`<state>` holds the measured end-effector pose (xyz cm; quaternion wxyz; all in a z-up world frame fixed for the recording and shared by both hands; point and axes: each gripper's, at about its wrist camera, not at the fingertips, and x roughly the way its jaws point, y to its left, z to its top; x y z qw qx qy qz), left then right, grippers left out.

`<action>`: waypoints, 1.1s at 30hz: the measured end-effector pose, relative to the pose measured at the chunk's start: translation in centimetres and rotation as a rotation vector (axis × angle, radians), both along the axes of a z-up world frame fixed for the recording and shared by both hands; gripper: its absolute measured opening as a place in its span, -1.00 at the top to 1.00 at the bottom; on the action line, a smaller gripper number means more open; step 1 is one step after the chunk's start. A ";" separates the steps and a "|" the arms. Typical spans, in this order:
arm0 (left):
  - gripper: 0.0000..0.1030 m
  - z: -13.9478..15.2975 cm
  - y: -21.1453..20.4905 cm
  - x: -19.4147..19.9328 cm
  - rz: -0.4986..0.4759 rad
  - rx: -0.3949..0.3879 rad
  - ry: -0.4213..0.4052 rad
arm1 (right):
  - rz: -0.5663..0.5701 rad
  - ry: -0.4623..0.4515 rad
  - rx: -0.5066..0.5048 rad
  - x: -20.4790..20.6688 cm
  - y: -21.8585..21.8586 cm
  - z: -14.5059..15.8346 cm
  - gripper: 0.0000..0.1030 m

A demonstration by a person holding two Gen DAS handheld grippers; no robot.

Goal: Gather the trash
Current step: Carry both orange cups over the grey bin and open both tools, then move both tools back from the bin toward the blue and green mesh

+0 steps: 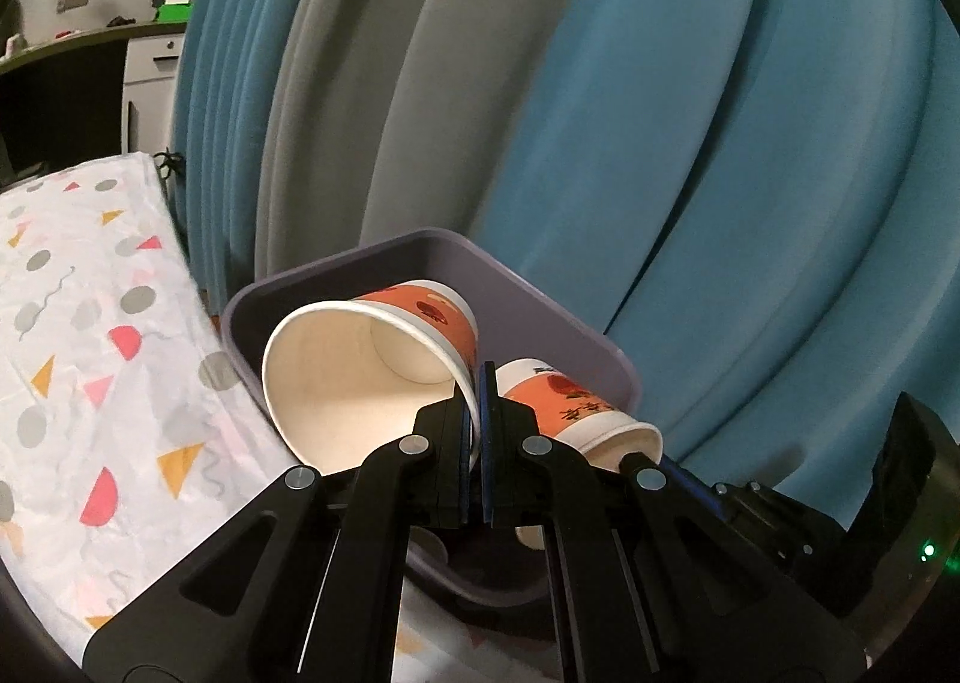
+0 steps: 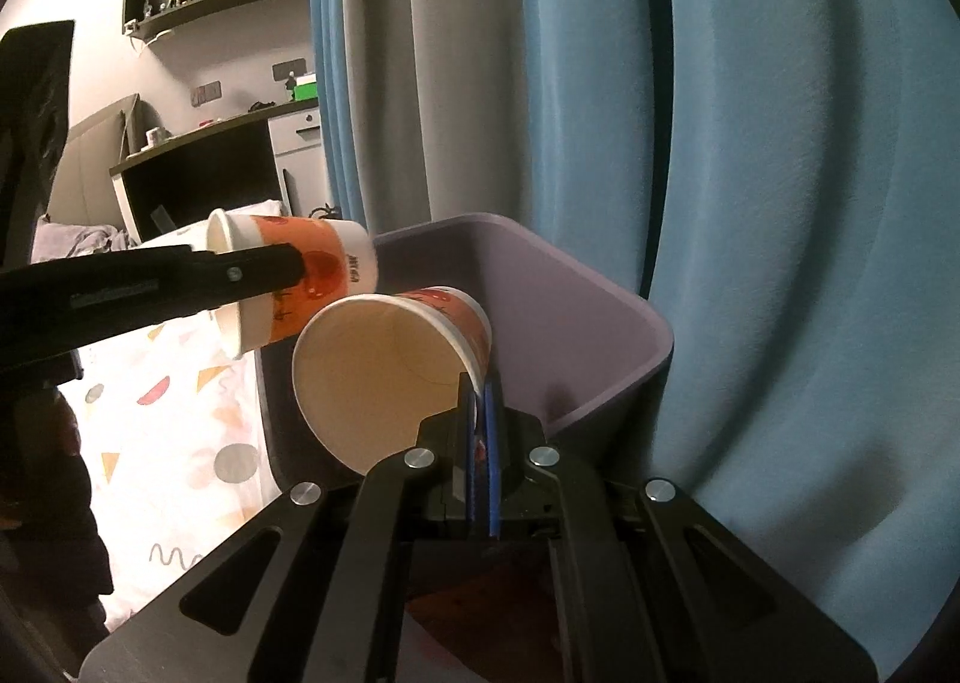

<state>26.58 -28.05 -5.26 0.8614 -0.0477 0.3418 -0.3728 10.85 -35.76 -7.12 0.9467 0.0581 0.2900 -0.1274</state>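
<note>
both paper cups lie sideways, bottoms toward the purple bin (image 2: 600,293): left gripper (image 1: 479,413) pinches one cup (image 1: 360,365) by its rim over the bin, right gripper (image 2: 480,419) clamps the other cup (image 2: 390,365) likewise.

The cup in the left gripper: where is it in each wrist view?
Left wrist: the left gripper's cup sits centre, mouth toward the camera, rim pinched by the left gripper.
Right wrist: the same cup is at left, sideways, beside the cup that the right gripper pinches.
Shared landmark: the purple bin.

Patterned sheet (image 1: 90,353) covers the bed beside the purple bin (image 1: 336,269).
</note>
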 end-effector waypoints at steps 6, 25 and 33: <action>0.97 -0.9 -0.8 1.2 -0.007 -0.002 0.039 | 0.011 0.029 -0.007 0.9 0.1 -0.2 0.93; -0.12 -2.0 -0.7 2.8 0.048 -0.005 0.077 | 0.017 0.093 -0.006 3.3 -0.1 -1.5 0.92; -0.73 -0.7 4.0 1.0 0.196 -0.006 -0.022 | 0.037 0.108 -0.012 4.3 0.7 -1.9 0.92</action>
